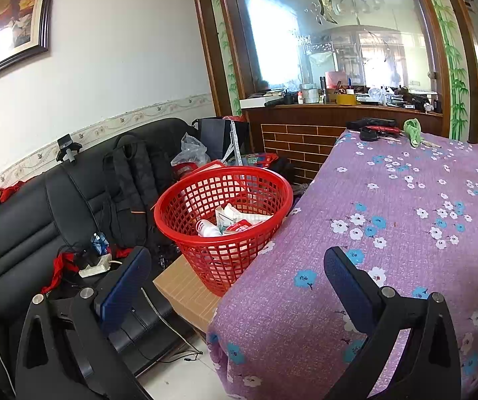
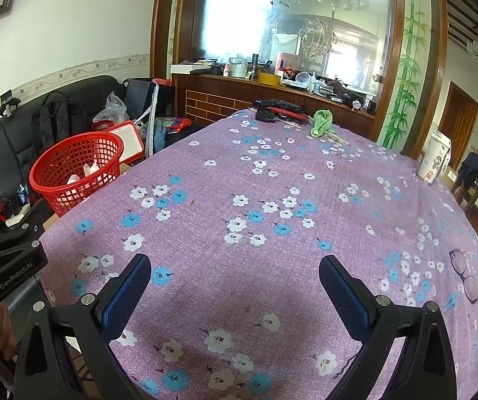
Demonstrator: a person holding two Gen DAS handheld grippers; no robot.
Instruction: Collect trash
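Observation:
A red plastic basket (image 1: 222, 200) stands on a cardboard box (image 1: 188, 290) at the table's left edge; it holds a white bottle (image 1: 207, 228) and crumpled wrappers (image 1: 235, 220). The basket also shows in the right wrist view (image 2: 75, 166). My left gripper (image 1: 235, 266) is open and empty, over the table's left edge, short of the basket. My right gripper (image 2: 235, 283) is open and empty above the purple flowered tablecloth (image 2: 272, 183). The left gripper's body (image 2: 5, 266) shows at the right wrist view's left edge.
A green cloth (image 2: 322, 121), black and red items (image 2: 279, 110) lie at the table's far end. Glasses (image 2: 465, 273) lie at the right, a white printed cup (image 2: 435, 160) beyond. A black sofa (image 1: 38, 216) with a backpack and cables is left. A cluttered wooden counter (image 1: 339, 106) is behind.

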